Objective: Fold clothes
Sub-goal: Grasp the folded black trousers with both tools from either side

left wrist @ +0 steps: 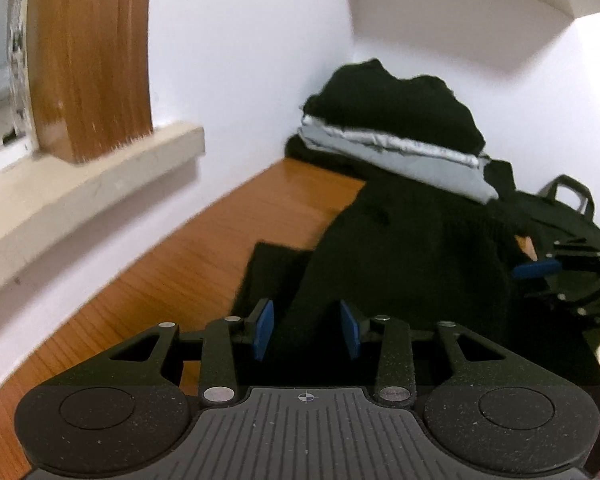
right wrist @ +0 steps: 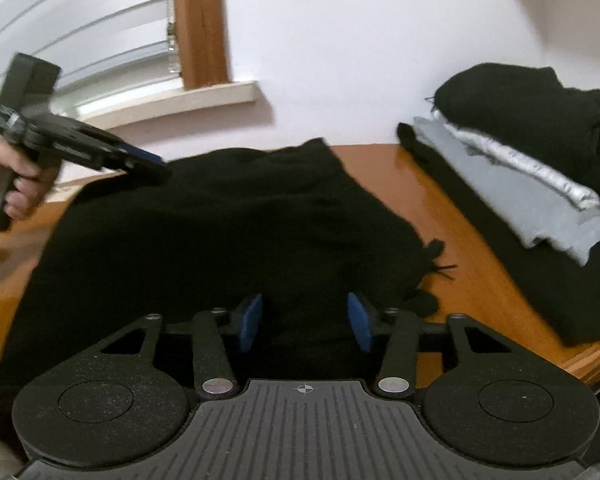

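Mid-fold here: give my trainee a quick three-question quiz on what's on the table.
1. True or false: the grey garment tops the folded stack.
2. The spread black garment lies on: A) wooden table B) carpet C) bed.
3. Which gripper shows at the right wrist view's left edge?
Key: 1 false, a black piece tops it; 2 A; 3 the left gripper.
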The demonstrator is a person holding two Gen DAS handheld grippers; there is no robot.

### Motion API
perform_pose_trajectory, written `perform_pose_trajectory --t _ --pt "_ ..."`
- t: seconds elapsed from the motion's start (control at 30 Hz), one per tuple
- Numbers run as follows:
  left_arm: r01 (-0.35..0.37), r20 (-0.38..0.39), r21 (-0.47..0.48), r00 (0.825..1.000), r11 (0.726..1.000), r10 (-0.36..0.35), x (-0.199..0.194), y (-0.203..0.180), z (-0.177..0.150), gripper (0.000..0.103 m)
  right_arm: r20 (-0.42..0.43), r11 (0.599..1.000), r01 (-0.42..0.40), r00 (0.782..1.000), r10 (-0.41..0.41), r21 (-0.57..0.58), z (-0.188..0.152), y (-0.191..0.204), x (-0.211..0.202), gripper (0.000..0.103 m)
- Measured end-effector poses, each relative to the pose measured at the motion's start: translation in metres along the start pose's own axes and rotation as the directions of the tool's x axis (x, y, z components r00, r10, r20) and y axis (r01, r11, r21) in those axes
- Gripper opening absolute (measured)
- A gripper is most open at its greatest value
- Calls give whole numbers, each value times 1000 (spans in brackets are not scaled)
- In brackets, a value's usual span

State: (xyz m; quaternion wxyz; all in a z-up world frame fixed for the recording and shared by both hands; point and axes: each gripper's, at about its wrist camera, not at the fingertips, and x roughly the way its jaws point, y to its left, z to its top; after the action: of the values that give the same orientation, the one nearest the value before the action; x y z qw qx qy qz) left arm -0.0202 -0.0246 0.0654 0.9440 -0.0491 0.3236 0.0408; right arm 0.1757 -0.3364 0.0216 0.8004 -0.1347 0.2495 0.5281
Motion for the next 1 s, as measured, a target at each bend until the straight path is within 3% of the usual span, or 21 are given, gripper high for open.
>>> perform_pose_trajectory --t 0.27,0.43,0.6,0.67,0.77,1.0 --pt "-20 -22 -22 1000 1000 20 28 14 14 56 21 1000 27 999 -27 -8 16 -38 33 37" --pt "38 -28 -80 999 996 -40 45 30 6 63 27 999 27 999 -27 18 24 -45 43 40" --pt "109 15 -158 994 981 -108 40 52 -3 72 25 995 35 999 -38 91 25 -41 20 49" --pt "134 -1 -183 991 974 -137 41 59 -3 73 17 992 50 999 -52 119 24 -41 11 55" --pt "146 37 -224 989 964 -141 33 68 2 74 -1 983 101 995 -102 152 19 -37 4 59" --pt "233 84 -181 972 955 -221 20 50 8 77 23 970 133 990 -141 205 7 -21 -12 66"
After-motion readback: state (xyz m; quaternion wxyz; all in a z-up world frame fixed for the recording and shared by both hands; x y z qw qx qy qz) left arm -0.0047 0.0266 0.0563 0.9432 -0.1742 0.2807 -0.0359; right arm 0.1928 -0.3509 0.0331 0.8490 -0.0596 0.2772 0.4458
